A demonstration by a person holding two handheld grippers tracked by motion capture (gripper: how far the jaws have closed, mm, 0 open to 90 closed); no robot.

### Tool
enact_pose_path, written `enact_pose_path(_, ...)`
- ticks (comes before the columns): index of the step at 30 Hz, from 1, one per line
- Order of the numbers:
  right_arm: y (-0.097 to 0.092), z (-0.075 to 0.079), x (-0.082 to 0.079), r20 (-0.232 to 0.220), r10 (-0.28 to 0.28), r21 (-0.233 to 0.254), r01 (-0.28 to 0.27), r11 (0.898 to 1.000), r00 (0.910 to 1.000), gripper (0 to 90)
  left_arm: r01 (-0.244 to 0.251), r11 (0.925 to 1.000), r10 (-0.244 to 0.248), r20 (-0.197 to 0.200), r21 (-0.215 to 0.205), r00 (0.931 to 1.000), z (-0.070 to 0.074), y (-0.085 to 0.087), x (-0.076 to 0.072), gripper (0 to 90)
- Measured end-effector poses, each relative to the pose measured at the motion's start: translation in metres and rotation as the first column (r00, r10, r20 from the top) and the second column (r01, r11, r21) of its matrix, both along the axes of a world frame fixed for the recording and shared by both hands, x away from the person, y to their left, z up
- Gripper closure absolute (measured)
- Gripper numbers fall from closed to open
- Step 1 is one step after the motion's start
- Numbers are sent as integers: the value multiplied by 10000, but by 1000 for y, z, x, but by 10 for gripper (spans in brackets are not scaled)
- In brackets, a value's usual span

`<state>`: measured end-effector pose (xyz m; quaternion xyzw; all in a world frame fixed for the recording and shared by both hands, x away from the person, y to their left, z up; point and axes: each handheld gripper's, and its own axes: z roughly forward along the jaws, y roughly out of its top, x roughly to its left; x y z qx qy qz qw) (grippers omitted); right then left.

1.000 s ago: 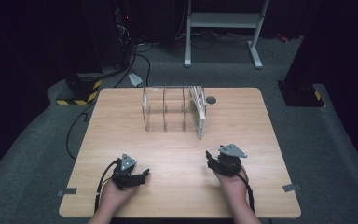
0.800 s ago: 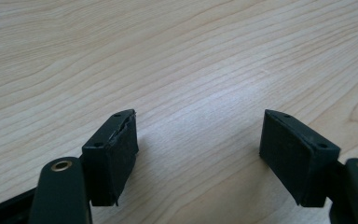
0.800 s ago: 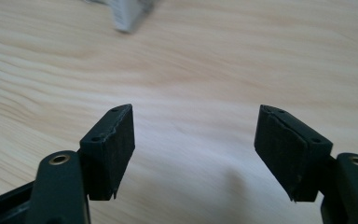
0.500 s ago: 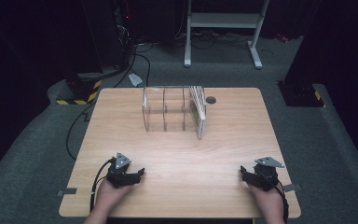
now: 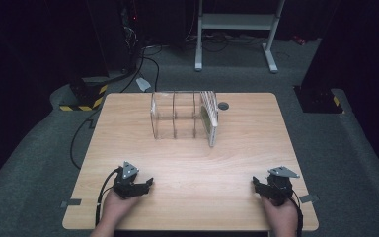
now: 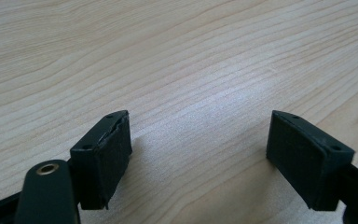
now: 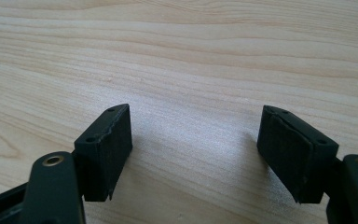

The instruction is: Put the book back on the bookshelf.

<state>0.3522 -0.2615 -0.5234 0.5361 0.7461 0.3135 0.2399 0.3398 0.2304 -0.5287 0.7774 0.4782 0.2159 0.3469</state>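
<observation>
You won't find anything to read here: no lettering, labels, brand marks or numbers on any surface. The closest thing to a sign is the yellow-and-black hazard-striped block (image 5: pixel 83 100) on the floor, and it carries no words.

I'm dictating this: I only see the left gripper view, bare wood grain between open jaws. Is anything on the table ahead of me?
Observer: Yes, a clear rack stands at the far middle of the table.
Operator: Anything in it?
Observer: Thin white panels stand upright at its right end; the other slots look empty.
Operator: Where's the right gripper?
Observer: The right gripper is near the front right corner. Its jaws are open with nothing between them, and they have just closed a little.
</observation>
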Motion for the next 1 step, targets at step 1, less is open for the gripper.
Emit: enact_pose_path(1, 0, 0, 0, -10, -40, 19, 40, 10000, 10000, 263, 3, 10000, -3, 0, -1, 10000, 0, 0, 0, 220)
